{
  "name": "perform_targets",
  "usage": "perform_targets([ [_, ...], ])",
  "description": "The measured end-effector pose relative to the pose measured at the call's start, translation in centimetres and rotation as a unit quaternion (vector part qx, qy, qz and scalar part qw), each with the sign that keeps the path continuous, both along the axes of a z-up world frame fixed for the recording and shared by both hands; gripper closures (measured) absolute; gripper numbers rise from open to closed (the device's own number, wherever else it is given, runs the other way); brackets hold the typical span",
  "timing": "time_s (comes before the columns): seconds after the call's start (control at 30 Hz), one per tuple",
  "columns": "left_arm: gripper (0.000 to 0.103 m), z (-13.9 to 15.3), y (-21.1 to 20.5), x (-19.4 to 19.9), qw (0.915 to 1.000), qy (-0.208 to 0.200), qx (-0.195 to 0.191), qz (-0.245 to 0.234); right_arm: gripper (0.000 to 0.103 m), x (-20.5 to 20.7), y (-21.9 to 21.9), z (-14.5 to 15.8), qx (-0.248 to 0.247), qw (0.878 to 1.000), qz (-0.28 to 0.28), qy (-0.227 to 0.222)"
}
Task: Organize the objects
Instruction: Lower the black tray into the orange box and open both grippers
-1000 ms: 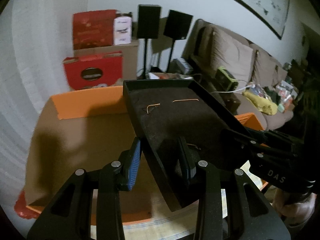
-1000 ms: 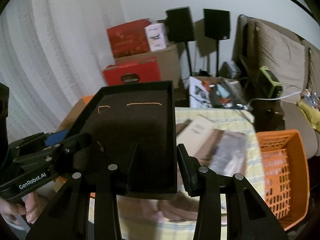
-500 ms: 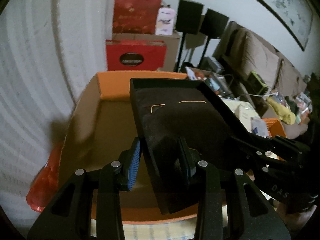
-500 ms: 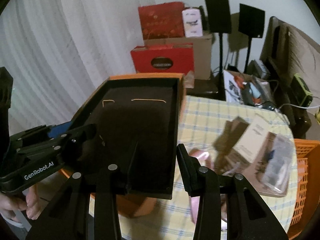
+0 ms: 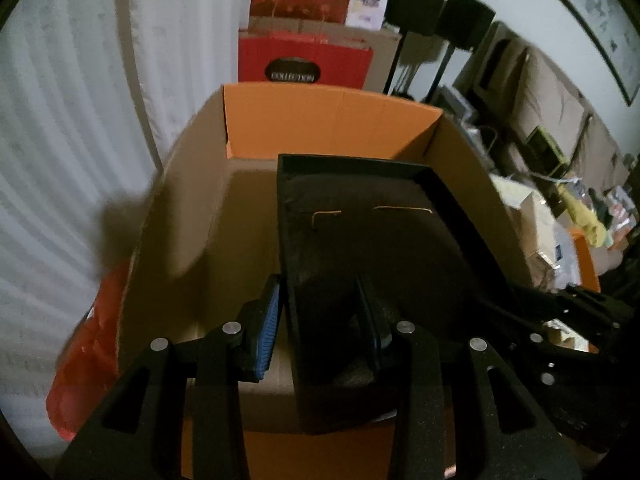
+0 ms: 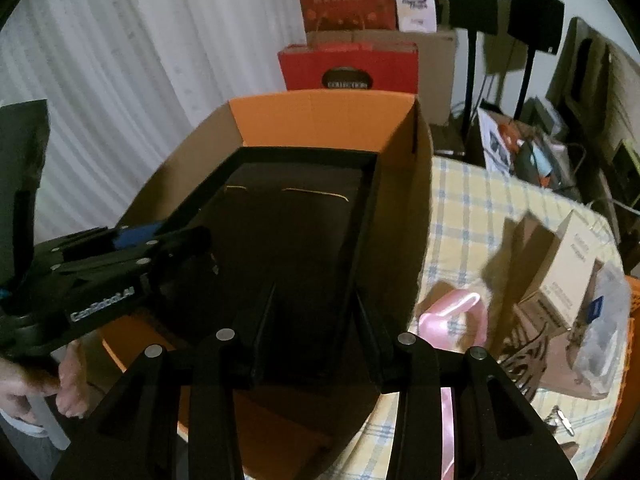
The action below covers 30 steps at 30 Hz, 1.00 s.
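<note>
Black tray (image 5: 384, 248) is hanging over the cardboard box (image 5: 320, 128); left gripper (image 5: 320, 320) and right gripper (image 6: 310, 312) are each pinching a side wall.

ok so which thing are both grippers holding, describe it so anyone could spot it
Start at the big open cardboard box with orange flaps beside the yellow checked tablecloth. Above its opening hangs a shallow black rectangular tray, the only black thing there, with two thin gold lines inside.

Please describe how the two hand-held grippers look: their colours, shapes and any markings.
Both are matte black, with two angular fingers joined by silver rivets. The left gripper has a ribbed blue pad on one finger and white lettering on its side, blurred here. The right gripper shows black pads only.
</note>
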<state>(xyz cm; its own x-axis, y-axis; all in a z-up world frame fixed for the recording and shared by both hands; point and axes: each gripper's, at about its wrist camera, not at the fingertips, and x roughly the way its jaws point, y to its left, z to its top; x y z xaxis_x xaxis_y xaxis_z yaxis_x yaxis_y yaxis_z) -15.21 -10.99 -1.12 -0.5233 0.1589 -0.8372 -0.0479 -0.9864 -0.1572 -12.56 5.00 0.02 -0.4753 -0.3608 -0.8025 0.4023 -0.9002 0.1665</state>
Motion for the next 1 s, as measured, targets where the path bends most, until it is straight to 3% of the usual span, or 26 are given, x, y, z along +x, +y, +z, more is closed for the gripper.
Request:
perform_targets([
  [0.17,0.07,-1.4,0.5,-0.9,0.9998,-0.016,-0.008,-0.005,0.062,-0.1,-0.3,0.1,-0.004,1.0,0.011,-0.003],
  [0.47,0.068,-0.4,0.3,-0.4,0.9999,-0.004,-0.017,0.002,0.062,1.3,0.7,2.4,-0.008,1.0,0.015,0.025],
  [0.63,0.038,1.2,0.6,1.1,0.9997,0.022,0.002,0.001,0.056,2.2,2.9,3.8,-0.011,0.999,-0.002,0.042],
  [0.7,0.032,2.0,0.8,1.8,0.9994,0.033,0.012,-0.004,0.049,2.7,4.2,4.2,-0.009,0.999,-0.013,0.05],
  [0.87,0.024,4.1,2.7,3.3,0.9976,0.053,0.033,-0.029,0.037,3.6,7.2,4.6,0.004,0.997,-0.041,0.059],
  [1.0,0.02,5.4,4.7,4.4,0.9957,0.067,0.039,-0.051,0.033,4.2,9.8,4.4,-0.003,0.997,-0.059,0.053],
])
